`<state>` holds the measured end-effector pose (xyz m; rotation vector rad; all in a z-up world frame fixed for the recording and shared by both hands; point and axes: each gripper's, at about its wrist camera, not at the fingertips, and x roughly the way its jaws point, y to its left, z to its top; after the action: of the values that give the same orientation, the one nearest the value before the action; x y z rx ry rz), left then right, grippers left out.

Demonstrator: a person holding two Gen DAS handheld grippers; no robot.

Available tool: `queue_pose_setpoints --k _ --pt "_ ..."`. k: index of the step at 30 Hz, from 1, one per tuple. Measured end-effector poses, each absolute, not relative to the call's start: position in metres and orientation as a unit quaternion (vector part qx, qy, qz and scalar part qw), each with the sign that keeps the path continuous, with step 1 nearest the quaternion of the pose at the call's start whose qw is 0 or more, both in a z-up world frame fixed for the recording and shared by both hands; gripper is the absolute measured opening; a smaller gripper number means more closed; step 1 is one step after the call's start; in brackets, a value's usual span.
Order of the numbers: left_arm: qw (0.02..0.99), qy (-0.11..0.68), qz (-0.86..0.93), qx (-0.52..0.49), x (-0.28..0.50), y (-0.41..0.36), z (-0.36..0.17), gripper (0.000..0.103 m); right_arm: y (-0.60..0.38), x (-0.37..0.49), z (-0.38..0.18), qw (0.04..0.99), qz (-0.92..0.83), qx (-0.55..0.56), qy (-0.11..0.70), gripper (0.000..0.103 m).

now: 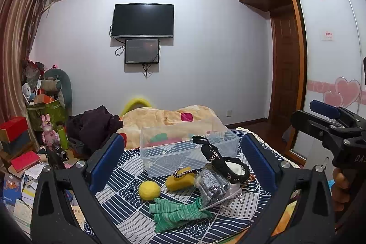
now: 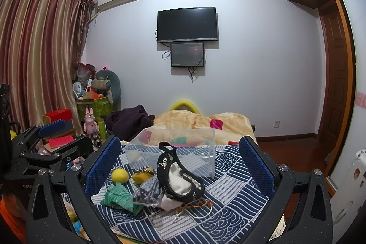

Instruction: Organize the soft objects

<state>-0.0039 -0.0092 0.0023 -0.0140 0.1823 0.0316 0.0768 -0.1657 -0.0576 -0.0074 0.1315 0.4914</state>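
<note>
A pile of soft things lies on the blue patterned cloth [image 1: 128,189]: a yellow felt ball [image 1: 149,190], a yellow sponge [image 1: 179,182] with a beaded band on it, green striped gloves [image 1: 173,213], a grey knit item in a clear bag [image 1: 212,186] and a black-and-white pouch [image 1: 228,166]. An empty clear plastic box [image 1: 189,148] stands behind them. My left gripper [image 1: 180,166] is open, above the pile. My right gripper [image 2: 180,166] is open, facing the pouch [image 2: 180,180], ball [image 2: 119,175], gloves [image 2: 116,197] and box [image 2: 176,150].
A beige blanket [image 1: 169,117] and dark clothes [image 1: 96,127] lie behind the box. Boxes, books and toys crowd the left side [image 1: 20,148]. A wardrobe [image 1: 329,38] stands at the right. The right gripper also shows in the left wrist view [image 1: 331,120].
</note>
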Motion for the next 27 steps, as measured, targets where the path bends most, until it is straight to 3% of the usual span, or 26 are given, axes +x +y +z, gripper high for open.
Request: queue_pose_setpoints --k 27 --pt "0.996 0.093 0.014 -0.009 -0.0036 -0.0092 0.0010 0.103 -0.1652 0.0771 -0.0584 0.967 0.244 -0.003 0.068 0.103"
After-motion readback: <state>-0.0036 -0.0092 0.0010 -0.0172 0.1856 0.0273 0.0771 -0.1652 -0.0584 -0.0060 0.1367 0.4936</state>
